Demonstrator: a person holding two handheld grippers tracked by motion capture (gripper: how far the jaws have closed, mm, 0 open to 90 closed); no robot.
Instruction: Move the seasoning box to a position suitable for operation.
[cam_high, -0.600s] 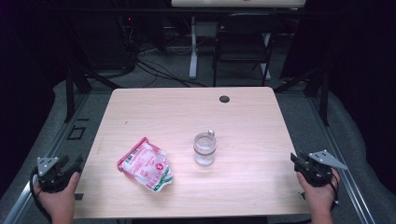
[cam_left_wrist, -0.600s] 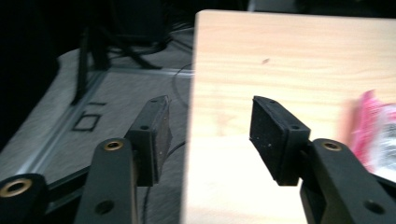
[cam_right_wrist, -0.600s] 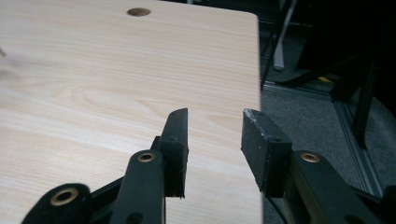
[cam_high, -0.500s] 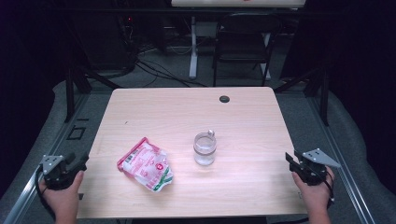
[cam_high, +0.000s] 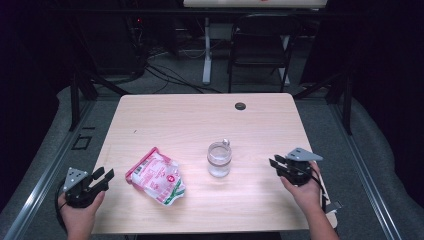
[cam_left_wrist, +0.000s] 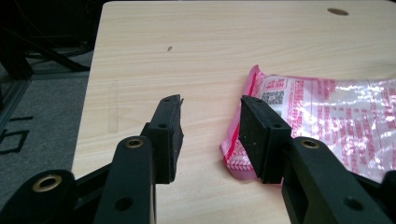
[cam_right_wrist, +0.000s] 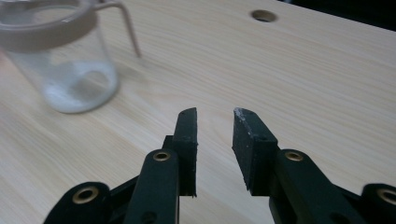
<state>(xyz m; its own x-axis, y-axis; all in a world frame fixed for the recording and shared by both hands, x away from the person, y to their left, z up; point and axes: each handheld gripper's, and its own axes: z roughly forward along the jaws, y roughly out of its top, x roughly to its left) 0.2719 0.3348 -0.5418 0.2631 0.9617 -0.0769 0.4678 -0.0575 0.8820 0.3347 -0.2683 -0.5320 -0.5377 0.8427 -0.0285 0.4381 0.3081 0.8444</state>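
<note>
Nothing is gripped yet: the left gripper (cam_high: 102, 176) hovers, jaws apart and empty, just left of the pink packet (cam_high: 156, 175), while the right gripper (cam_high: 276, 163), also open, faces the glass jar (cam_high: 219, 159) mid-table, both untouched.

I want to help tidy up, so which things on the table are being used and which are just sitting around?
Being used:
- pink and white plastic snack packet, just ahead of the left gripper
- clear glass jar with a wire clasp, nearest the right gripper

Just there:
- round dark cable hole in the wooden table
- black folding chair behind the table
</note>
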